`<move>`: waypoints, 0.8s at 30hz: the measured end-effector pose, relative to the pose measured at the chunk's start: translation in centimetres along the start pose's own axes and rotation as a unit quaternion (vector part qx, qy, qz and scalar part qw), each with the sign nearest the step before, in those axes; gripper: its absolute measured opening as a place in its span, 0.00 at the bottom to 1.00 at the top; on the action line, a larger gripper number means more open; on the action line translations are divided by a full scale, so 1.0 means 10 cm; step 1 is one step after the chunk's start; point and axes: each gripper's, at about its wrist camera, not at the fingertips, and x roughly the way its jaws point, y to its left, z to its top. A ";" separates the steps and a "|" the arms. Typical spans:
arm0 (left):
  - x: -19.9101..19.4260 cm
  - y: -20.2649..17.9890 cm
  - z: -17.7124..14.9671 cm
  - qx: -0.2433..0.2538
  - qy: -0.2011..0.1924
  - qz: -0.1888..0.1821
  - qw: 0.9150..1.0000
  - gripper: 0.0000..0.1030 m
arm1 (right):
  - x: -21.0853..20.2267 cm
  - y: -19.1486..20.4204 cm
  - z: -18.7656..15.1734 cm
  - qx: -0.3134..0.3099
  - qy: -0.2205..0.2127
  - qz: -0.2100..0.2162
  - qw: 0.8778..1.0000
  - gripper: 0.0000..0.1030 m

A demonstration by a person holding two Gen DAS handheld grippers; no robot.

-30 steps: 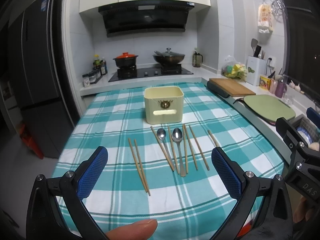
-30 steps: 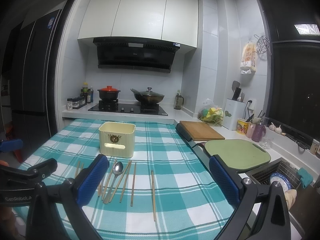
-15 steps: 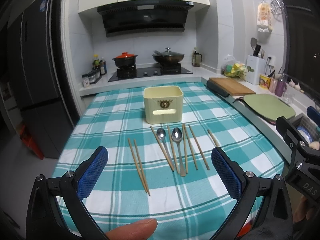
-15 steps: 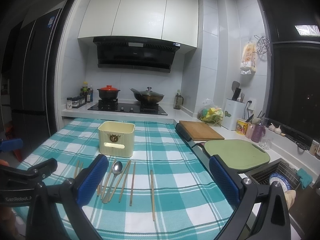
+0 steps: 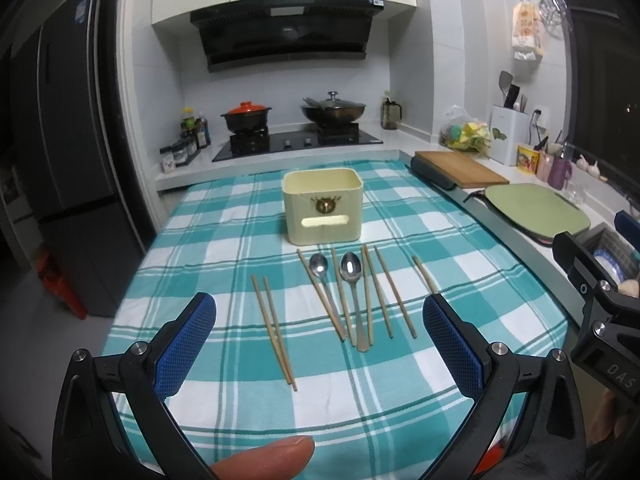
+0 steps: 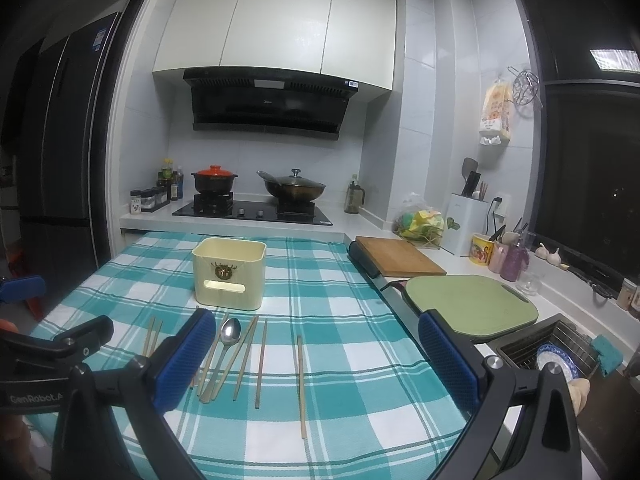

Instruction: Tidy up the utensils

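Teal-checked cloth (image 5: 208, 240) covers the counter, and ahead of the left gripper (image 5: 319, 328), whose jaws stand wide and empty, lie two spoons (image 5: 352, 276) and nine wooden chopsticks (image 5: 276, 328), counting one partly hidden behind its right finger, with one cream utensil holder (image 5: 323, 207) just beyond them. From the right gripper (image 6: 316, 344), likewise wide and holding nothing, the same utensils lie ahead and to its left, a lone chopstick (image 6: 301, 384) nearest its centre. Compared with a second ago, nothing on the cloth has moved; both grippers have only drifted slightly.
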 end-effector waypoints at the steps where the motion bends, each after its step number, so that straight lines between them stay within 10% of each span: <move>1: 0.01 -0.01 0.00 0.001 0.001 -0.001 1.000 1.00 | 0.00 0.00 0.00 0.000 0.000 -0.001 1.000 1.00; 24: 0.05 0.01 0.01 0.005 0.007 0.002 1.000 1.00 | 0.05 0.04 0.00 0.000 0.014 -0.002 1.000 1.00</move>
